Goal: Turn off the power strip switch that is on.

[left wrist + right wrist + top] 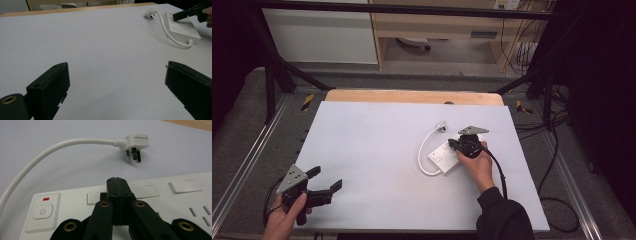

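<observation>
A lab: black frame rig; loose cables; curtained sides

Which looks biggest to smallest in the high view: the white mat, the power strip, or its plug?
1. White mat, by far the largest, covering most of the table.
2. Power strip, partly hidden under the right claw.
3. Plug, the smallest, at the cable's end.

Power symbol on power strip button; no text legible.

You get soft, even light on the white table. The room's edges are dark. Near your left gripper, the jaws look blurry.
</observation>
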A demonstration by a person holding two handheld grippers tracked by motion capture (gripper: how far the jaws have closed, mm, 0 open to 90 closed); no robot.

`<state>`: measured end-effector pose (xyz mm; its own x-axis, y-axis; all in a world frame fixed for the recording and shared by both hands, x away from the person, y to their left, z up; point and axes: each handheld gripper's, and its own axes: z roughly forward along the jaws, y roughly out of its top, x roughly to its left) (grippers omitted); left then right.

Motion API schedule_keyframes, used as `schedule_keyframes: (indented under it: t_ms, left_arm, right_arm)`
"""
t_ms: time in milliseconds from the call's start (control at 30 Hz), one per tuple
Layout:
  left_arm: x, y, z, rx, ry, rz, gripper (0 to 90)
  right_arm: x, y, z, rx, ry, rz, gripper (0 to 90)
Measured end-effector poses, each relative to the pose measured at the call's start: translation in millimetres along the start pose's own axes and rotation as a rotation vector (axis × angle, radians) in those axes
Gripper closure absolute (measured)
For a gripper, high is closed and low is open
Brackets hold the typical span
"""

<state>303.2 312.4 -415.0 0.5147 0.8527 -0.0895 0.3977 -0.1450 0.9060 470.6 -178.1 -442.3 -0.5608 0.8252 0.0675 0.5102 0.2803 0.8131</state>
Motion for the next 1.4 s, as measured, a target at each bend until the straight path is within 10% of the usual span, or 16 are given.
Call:
schedule_keyframes:
  t_ms: [800, 1400]
  left_arm:
    - [0.2, 0.0, -0.3, 0.000, 0.000, -0.002, 5.7]
    - [0.5, 0.1, -0.6, -0.001, 0.003, -0.002, 5.7]
  right_arm:
    - [0.2, 7.4, -9.2, -0.041, -0.013, 0.001, 86.5]
    - [-1.4, 26.4, -29.4, -0.061, -0.028, 0.060, 10.2]
